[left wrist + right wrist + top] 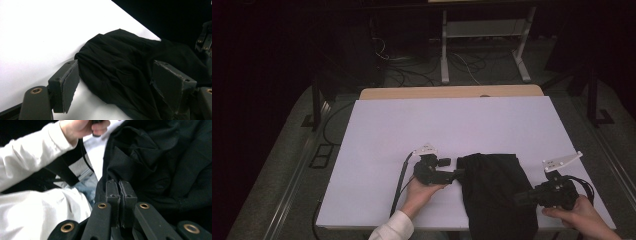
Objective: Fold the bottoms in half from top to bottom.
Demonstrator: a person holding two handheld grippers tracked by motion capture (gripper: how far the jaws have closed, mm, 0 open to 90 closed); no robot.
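Down at the near edge in the high view, my right hand (pixel 579 214) holds the right claw (pixel 523 198), its tips at the right edge of the black cloth (pixel 497 192). My left hand (pixel 419 192), white sleeve (pixel 393 229) behind it, holds the left claw (pixel 458 174), tips touching the cloth's upper left corner. So the cloth sits bunched between my two claws on the white bench (pixel 447 127), spilling over its near edge. Each claw carries a grey three-cornered plate, and a cable trails back from the left one.

Over to the left gripper view: my left claw (pixel 117 83) stands wide open, the two pads well apart. The cloth (pixel 120 67) lies heaped just ahead and between them, its rumpled folds running under the far pad. To the other side of the claw, bare white bench (pixel 37 32). Beyond the cloth, at the edge, a piece of the other claw shows.

Now the right gripper view: my right claw (pixel 119 191) is pressed closed, pads together. Whether any cloth (pixel 160 157) is pinched between them, I cannot tell; its dark folds lie right against the tips and beyond. Off to the side, my left hand (pixel 82 126) and its white sleeve (pixel 32 155).
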